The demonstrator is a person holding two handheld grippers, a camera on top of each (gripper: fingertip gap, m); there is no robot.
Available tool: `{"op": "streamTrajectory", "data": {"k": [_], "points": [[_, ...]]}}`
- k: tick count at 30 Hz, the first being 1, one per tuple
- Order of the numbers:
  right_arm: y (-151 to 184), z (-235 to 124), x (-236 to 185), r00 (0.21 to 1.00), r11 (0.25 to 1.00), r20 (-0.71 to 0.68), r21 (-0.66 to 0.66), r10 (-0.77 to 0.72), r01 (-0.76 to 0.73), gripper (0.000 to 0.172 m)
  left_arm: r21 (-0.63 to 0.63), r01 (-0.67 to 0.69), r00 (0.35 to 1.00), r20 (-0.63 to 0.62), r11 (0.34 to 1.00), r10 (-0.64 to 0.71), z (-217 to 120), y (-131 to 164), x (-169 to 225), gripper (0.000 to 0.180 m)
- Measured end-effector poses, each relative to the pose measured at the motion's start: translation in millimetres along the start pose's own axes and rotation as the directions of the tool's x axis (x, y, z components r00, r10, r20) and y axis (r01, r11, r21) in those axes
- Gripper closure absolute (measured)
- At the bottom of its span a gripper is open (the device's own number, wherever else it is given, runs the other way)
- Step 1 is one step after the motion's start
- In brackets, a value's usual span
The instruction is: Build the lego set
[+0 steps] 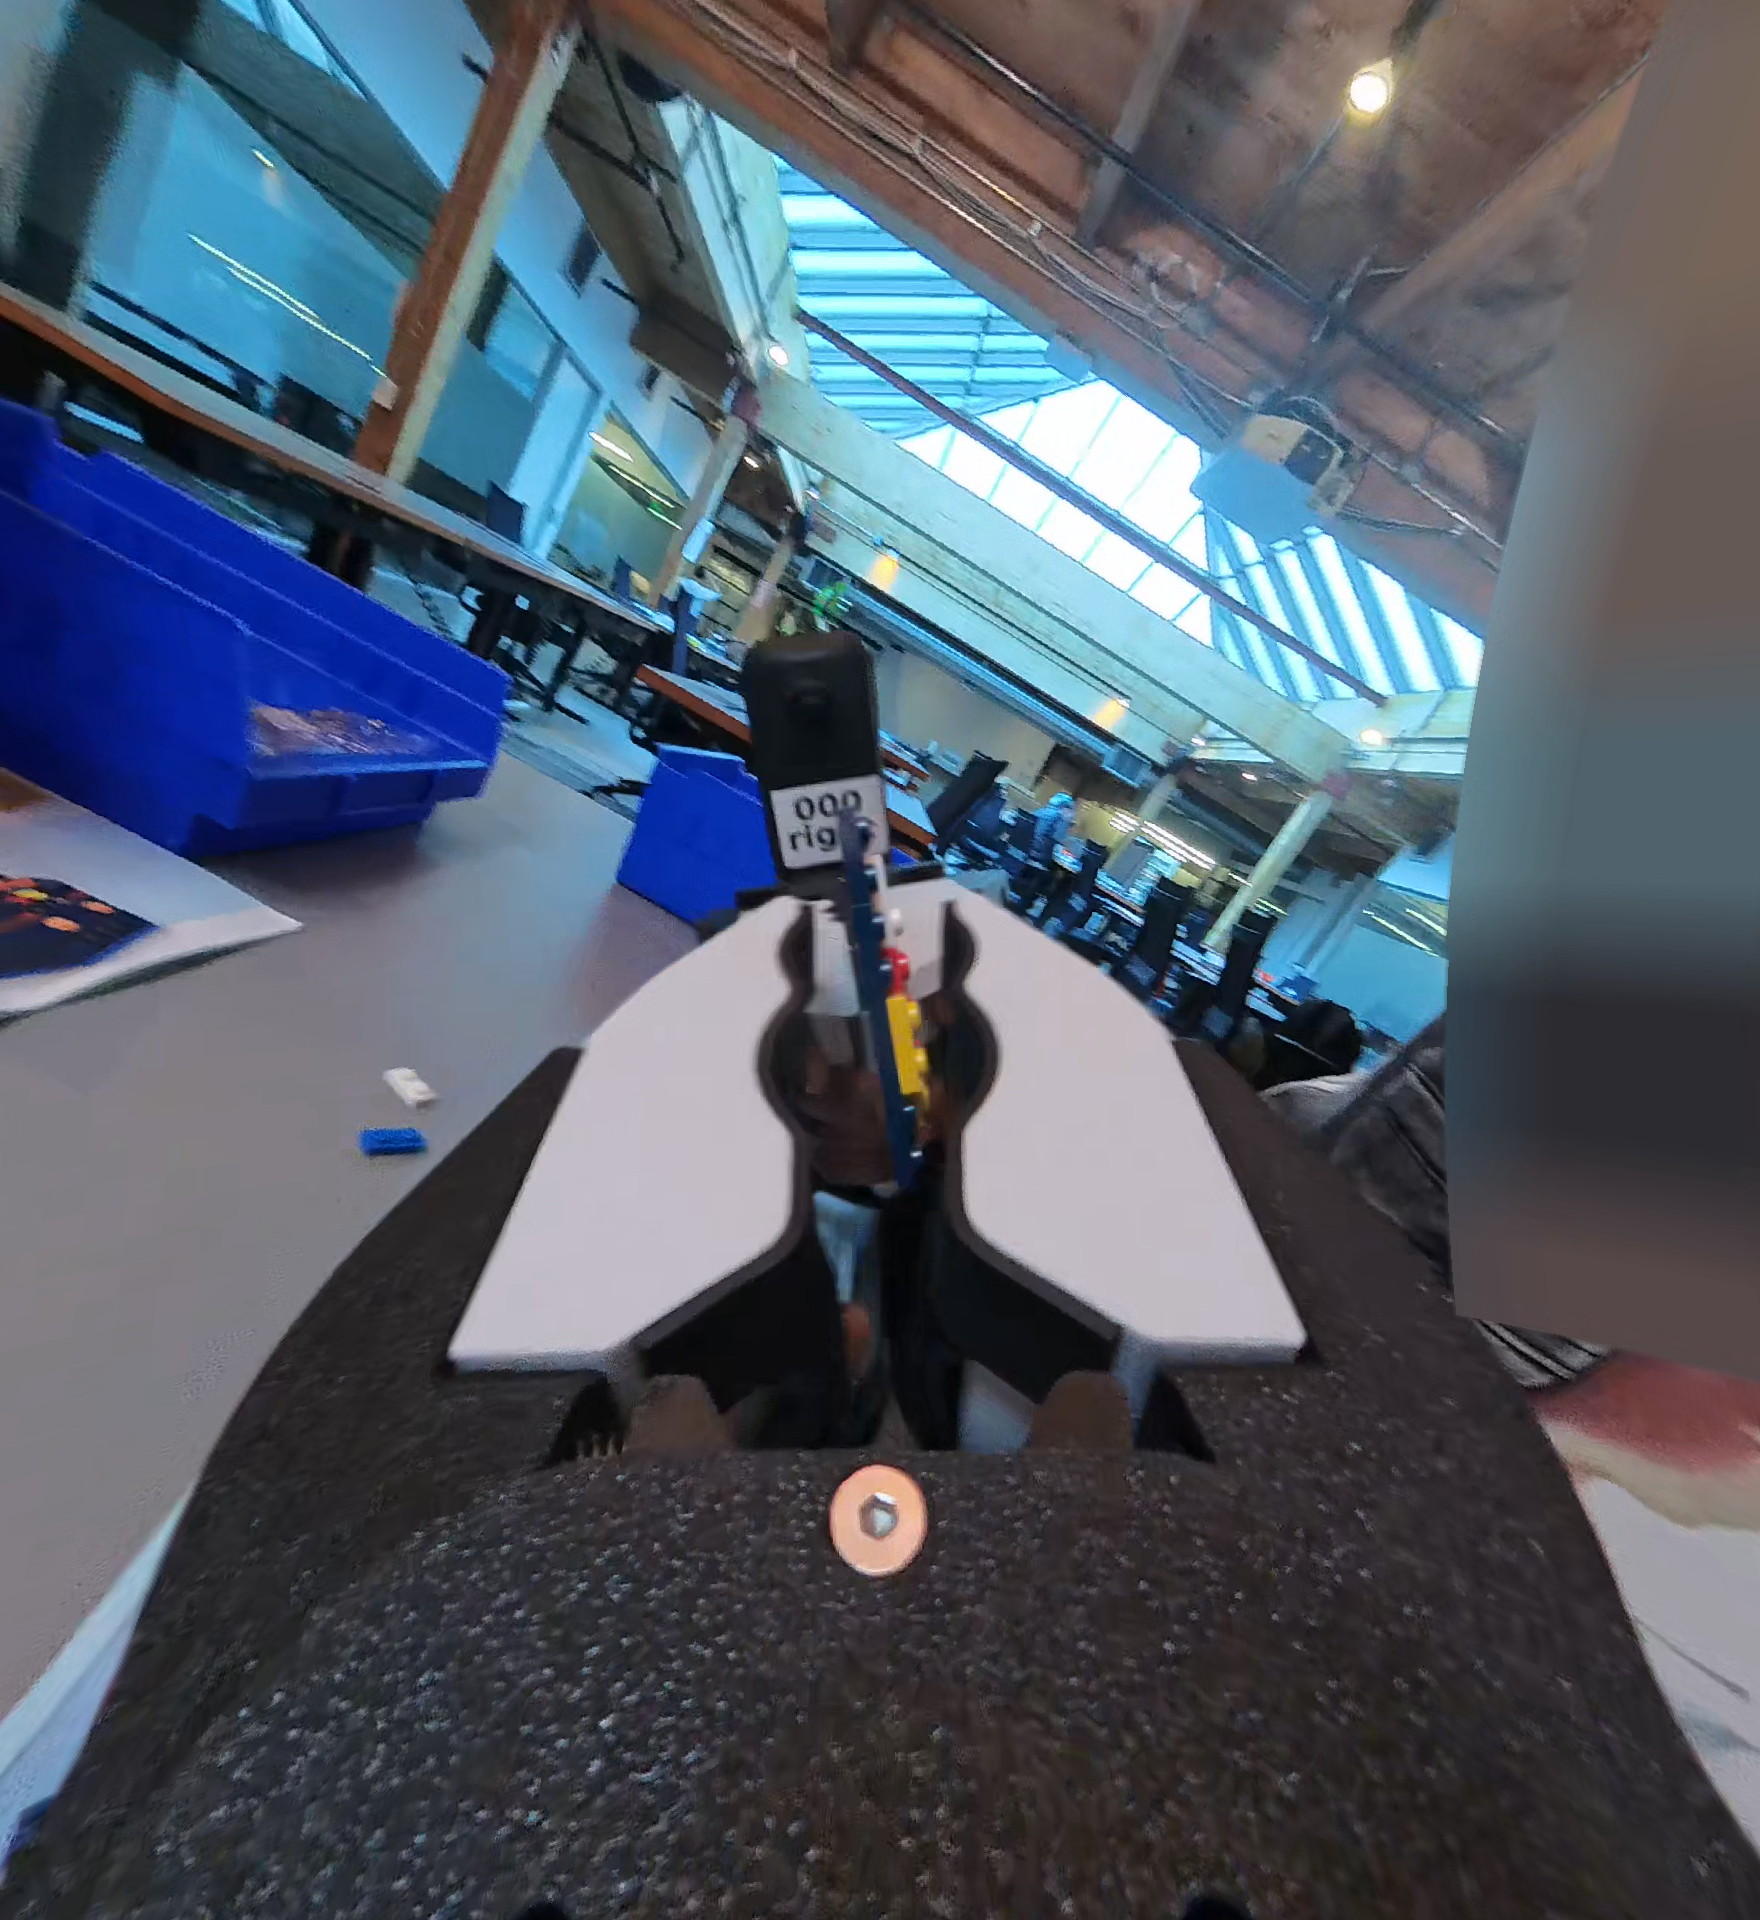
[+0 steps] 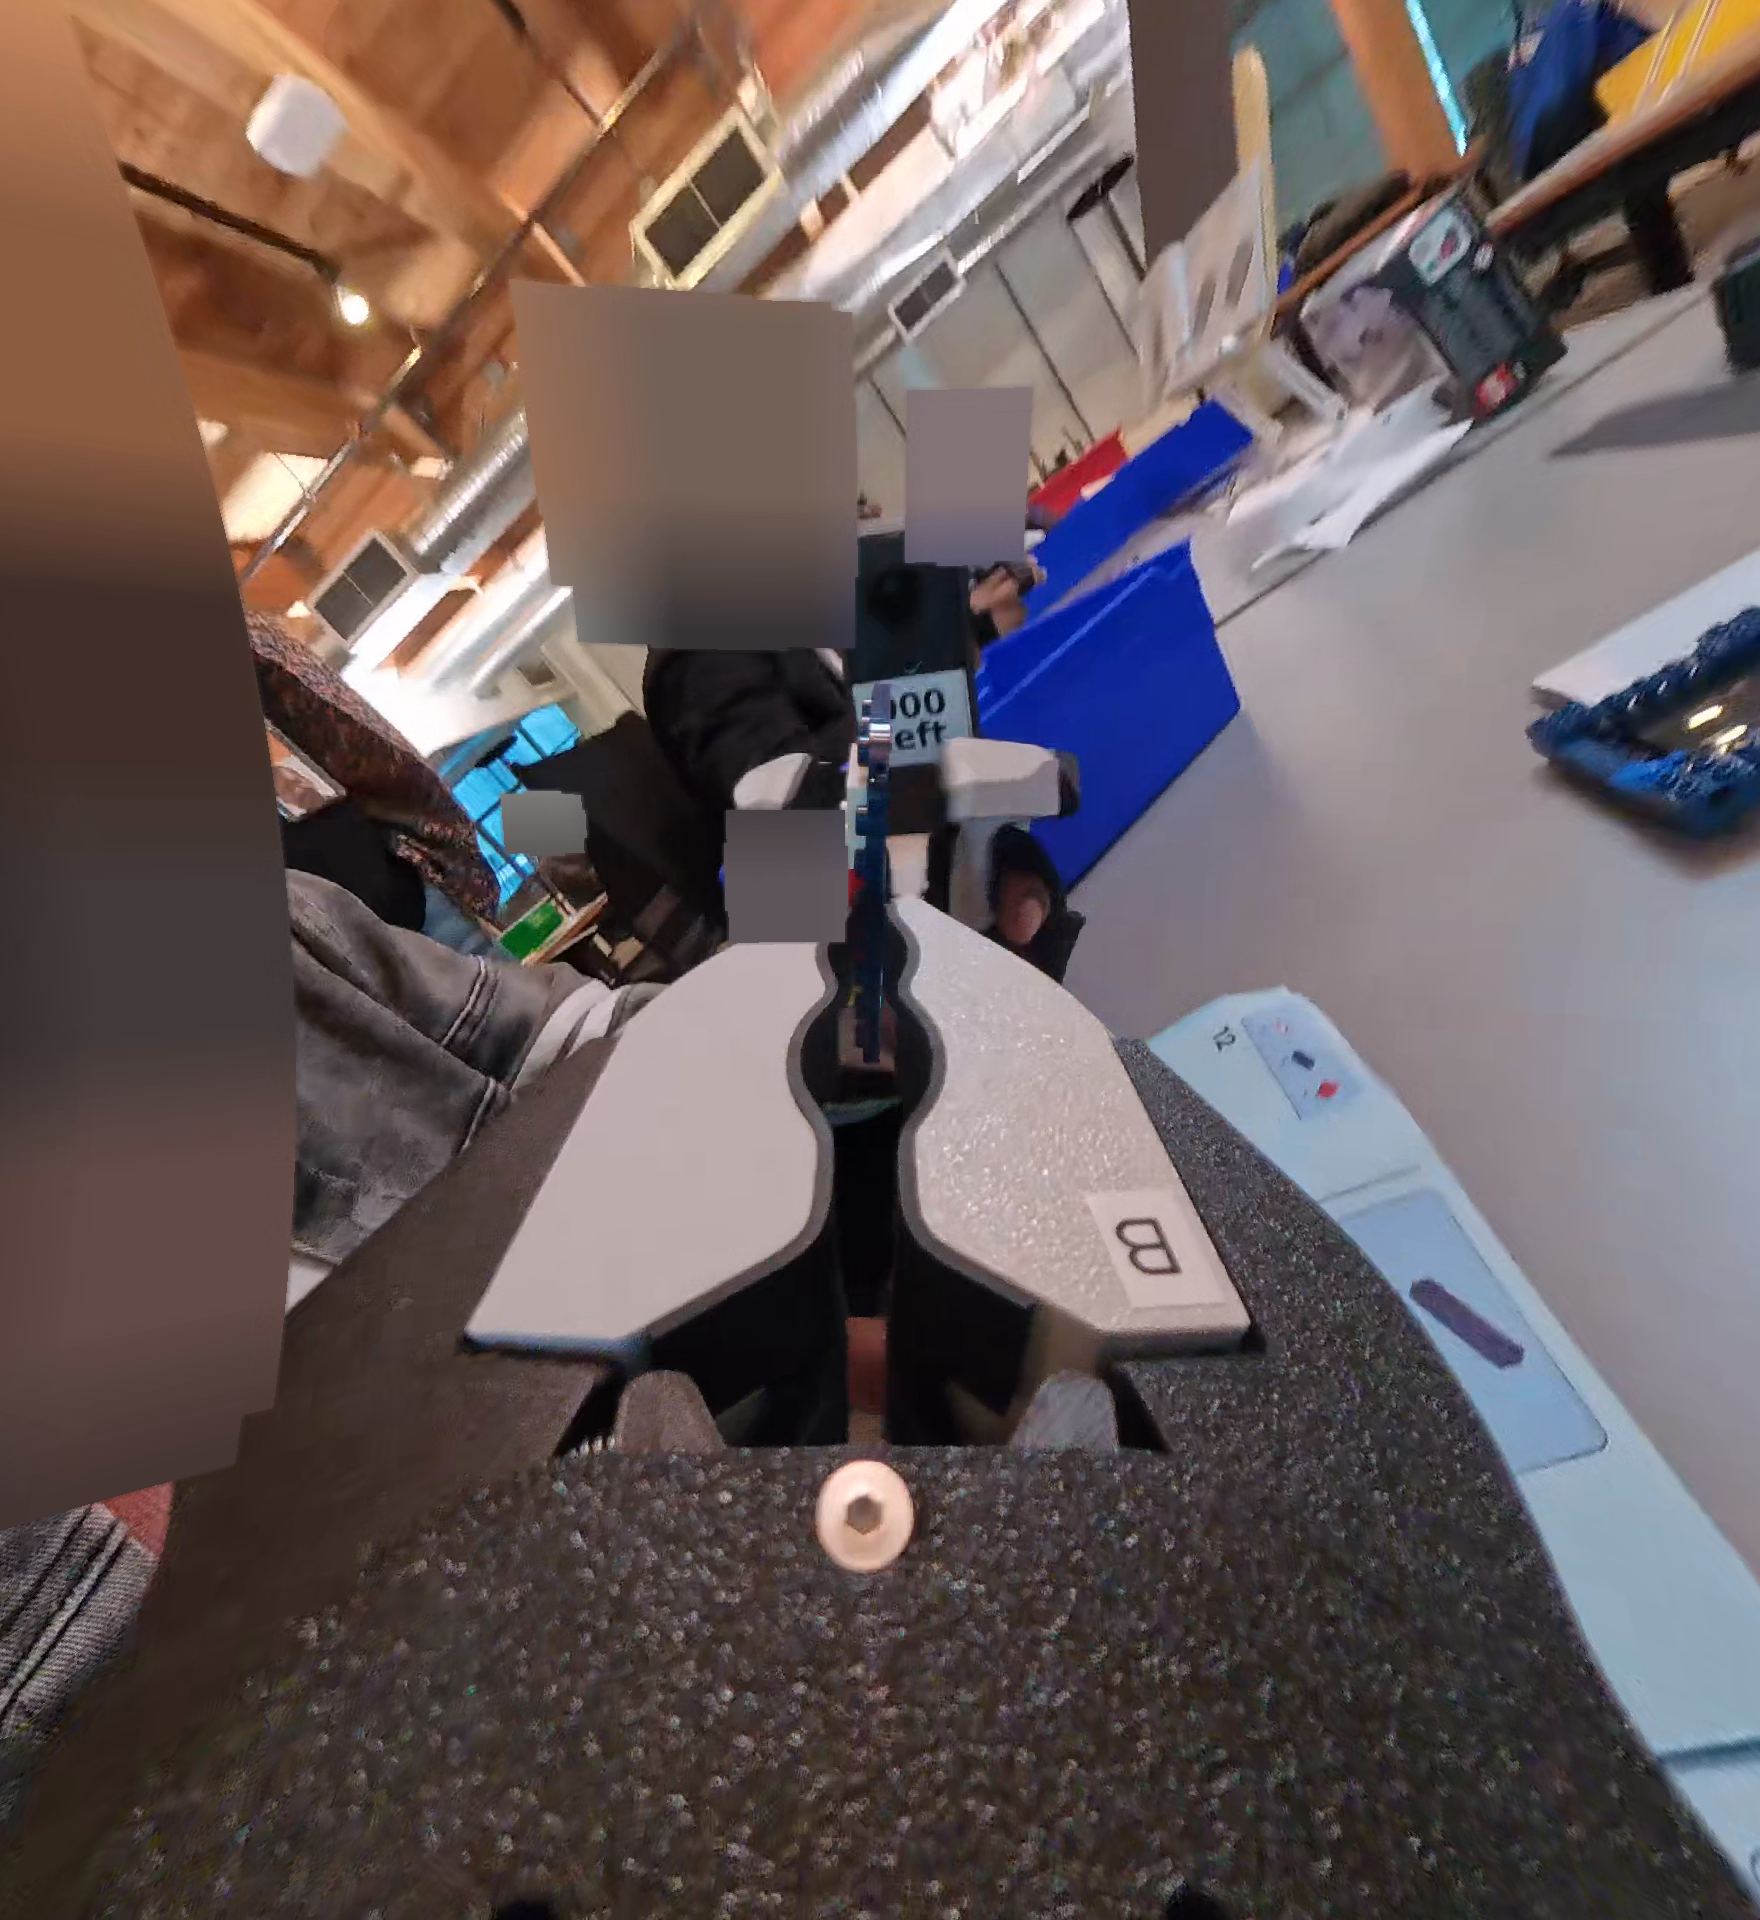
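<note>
The right claw (image 2: 868,940) pinches a thin blue brick plate (image 2: 871,831) edge-on, steadying it upright, while the left claw (image 1: 876,935) stands spread around it without pressing.

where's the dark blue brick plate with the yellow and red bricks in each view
Left wrist view: dark blue plate stands edge-on, centre frame, between the left gripper's open fingers.
Right wrist view: same plate, centre frame, edge-on, pinched at the right gripper's tips.
Shared landmark: the grey table.
</note>
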State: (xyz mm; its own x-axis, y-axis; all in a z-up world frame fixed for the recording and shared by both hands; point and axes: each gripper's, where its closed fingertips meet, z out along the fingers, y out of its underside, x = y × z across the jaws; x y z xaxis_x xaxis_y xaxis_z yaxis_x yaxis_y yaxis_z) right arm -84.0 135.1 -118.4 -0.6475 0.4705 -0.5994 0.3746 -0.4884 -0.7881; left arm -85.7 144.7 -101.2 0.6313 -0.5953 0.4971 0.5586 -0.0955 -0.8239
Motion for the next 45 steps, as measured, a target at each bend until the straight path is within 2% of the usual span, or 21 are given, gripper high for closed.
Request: {"op": "streamTrajectory", "data": {"k": [1,4,6,8,12,14,15,22,24,26,29,30,32,34,35,36,37,39,40,42,45], "points": [[2,1,0,1.000,1.000,-0.001,-0.016,0.002,-0.002,0.167,-0.017,0.014,1.000,-0.017,1.000,-0.015,1,4,2,0.168],[2,-1,0,1.000,0.999,-0.009,-0.028,-0.024,0.024,0.167,-0.017,0.010,1.000,-0.010,1.000,-0.011,0,5,1,0.173],[-12,-4,0,0.999,0.997,-0.023,0.059,-0.038,0.040,0.152,0.006,0.044,0.999,-0.012,0.999,-0.044,-1,3,0,0.173],[-26,-8,0,0.999,0.984,-0.026,0.172,-0.037,0.041,0.147,0.028,0.116,0.993,-0.035,0.993,-0.115,-1,3,0,0.173],[-19,5,-4,0.998,0.986,-0.011,0.155,-0.060,0.061,0.147,0.002,0.173,0.983,-0.057,0.985,-0.172,5,12,2,0.173],[-16,8,-5,0.995,0.986,-0.027,0.138,-0.094,0.096,0.163,-0.003,0.158,0.985,-0.066,0.987,-0.158,7,13,5,0.173],[-15,7,-4,0.992,0.984,-0.047,0.131,-0.117,0.122,0.165,-0.007,0.147,0.988,-0.049,0.989,-0.147,7,14,4,0.173],[-14,7,-3,0.988,0.983,-0.066,0.113,-0.140,0.147,0.165,-0.024,0.114,0.993,-0.029,0.993,-0.114,6,16,3,0.173],[-15,8,-4,0.990,0.982,-0.051,0.123,-0.134,0.140,0.157,-0.039,0.124,0.992,-0.034,0.992,-0.125,7,18,4,0.173],[-14,7,-3,0.985,0.979,-0.070,0.119,-0.156,0.164,0.166,-0.047,0.110,0.994,-0.017,0.993,-0.111,8,21,2,0.173],[-15,7,-3,0.985,0.979,-0.075,0.119,-0.158,0.167,0.166,-0.047,0.110,0.993,-0.025,0.993,-0.111,8,20,3,0.173],[-17,6,-3,0.987,0.980,-0.070,0.131,-0.142,0.150,0.164,-0.041,0.116,0.993,-0.031,0.992,-0.117,7,19,4,0.173],[-30,-4,-4,0.995,0.977,-0.040,0.192,-0.089,0.095,0.135,0.005,0.155,0.987,-0.037,0.988,-0.155,1,9,0,0.173],[-43,-25,-4,0.989,0.968,-0.074,0.207,-0.129,0.142,0.142,0.087,0.156,0.988,-0.009,0.984,-0.156,-10,-9,-8,0.173],[-39,-33,-1,0.974,0.971,-0.126,0.124,-0.187,0.203,0.148,0.117,0.138,0.990,0.018,0.983,-0.141,-16,-16,-13,0.173],[-26,-38,2,0.950,0.963,-0.161,-0.030,-0.269,0.268,0.149,0.132,0.121,0.991,0.045,0.984,-0.128,-21,-21,-16,0.173],[-4,-44,9,0.916,0.920,-0.174,-0.228,-0.361,0.319,0.149,0.136,0.115,0.990,0.061,0.984,-0.124,-24,-24,-19,0.173],[42,-58,25,0.834,0.719,-0.115,-0.578,-0.539,0.386,0.151,0.122,0.141,0.986,0.070,0.982,-0.150,-26,-23,-22,0.173],[60,-61,31,0.797,0.613,-0.058,-0.674,-0.602,0.413,0.151,0.104,0.163,0.983,0.067,0.981,-0.170,-25,-20,-23,0.173],[82,-54,38,0.762,0.505,0.019,-0.739,-0.647,0.447,0.153,0.061,0.205,0.976,0.067,0.977,-0.209,-23,-11,-25,0.173],[94,-45,47,0.749,0.448,0.051,-0.774,-0.661,0.448,0.153,0.031,0.246,0.968,0.051,0.969,-0.247,-20,-3,-26,0.173]]}}
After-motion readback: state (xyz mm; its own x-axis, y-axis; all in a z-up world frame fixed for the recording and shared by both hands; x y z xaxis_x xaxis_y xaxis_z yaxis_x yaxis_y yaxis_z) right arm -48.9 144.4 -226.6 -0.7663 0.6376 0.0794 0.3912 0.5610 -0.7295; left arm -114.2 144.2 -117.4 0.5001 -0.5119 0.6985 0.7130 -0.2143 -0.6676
